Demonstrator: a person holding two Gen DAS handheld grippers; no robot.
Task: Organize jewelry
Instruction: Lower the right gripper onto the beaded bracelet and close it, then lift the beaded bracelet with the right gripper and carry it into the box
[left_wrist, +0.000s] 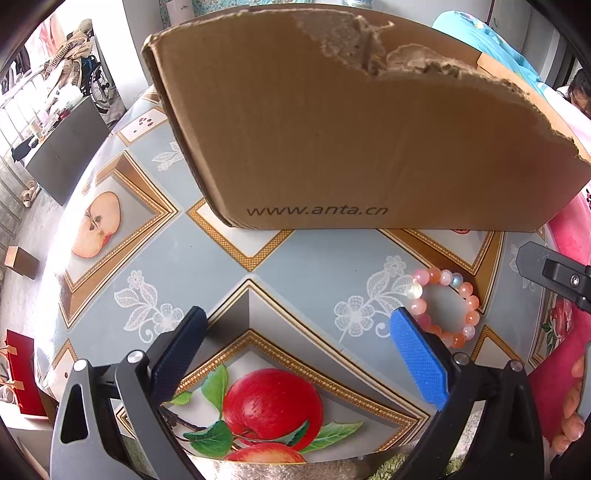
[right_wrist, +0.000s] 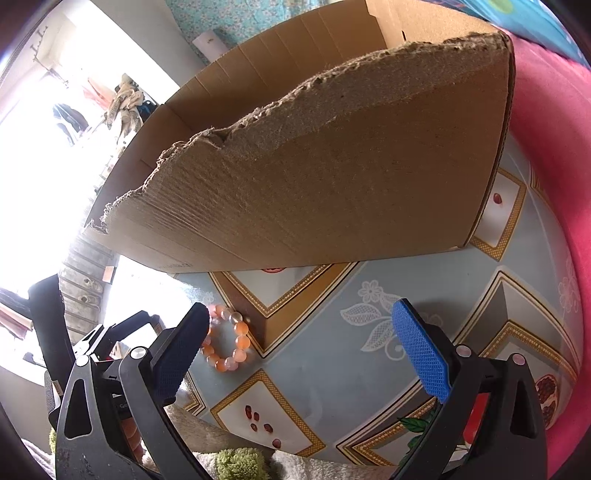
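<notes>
One bracelet (left_wrist: 445, 308) of pink and orange beads lay on the patterned tablecloth (left_wrist: 295, 273), in front of a torn cardboard box (left_wrist: 332, 140) that stood open-topped on the table; no other jewelry showed in either view. Both tools were spread wide and held nothing; the left gripper (left_wrist: 299, 356) hovered low over the cloth above a printed apple, with the bracelet just beyond its blue right finger (left_wrist: 419, 362), outside the gap; the right gripper (right_wrist: 301, 356) hung likewise, with the bracelet (right_wrist: 227, 339) partly hidden behind its dark left finger (right_wrist: 177, 354), also outside the gap. So the bracelet sat between the two tools, near the box but not touching it as far as could be told; whether either finger touched the beads could not be told.

By my judgement the step in hand was the approach to the pick, with nothing yet grasped. The next move would call for one gripper to shift sideways until the ring of beads, or one side of it, lay between the fingers, then to close on the strand and lift it over the ragged front wall into the box; round beads may roll or slip from a shallow pinch, so a low, centred grip seemed wise.
</notes>
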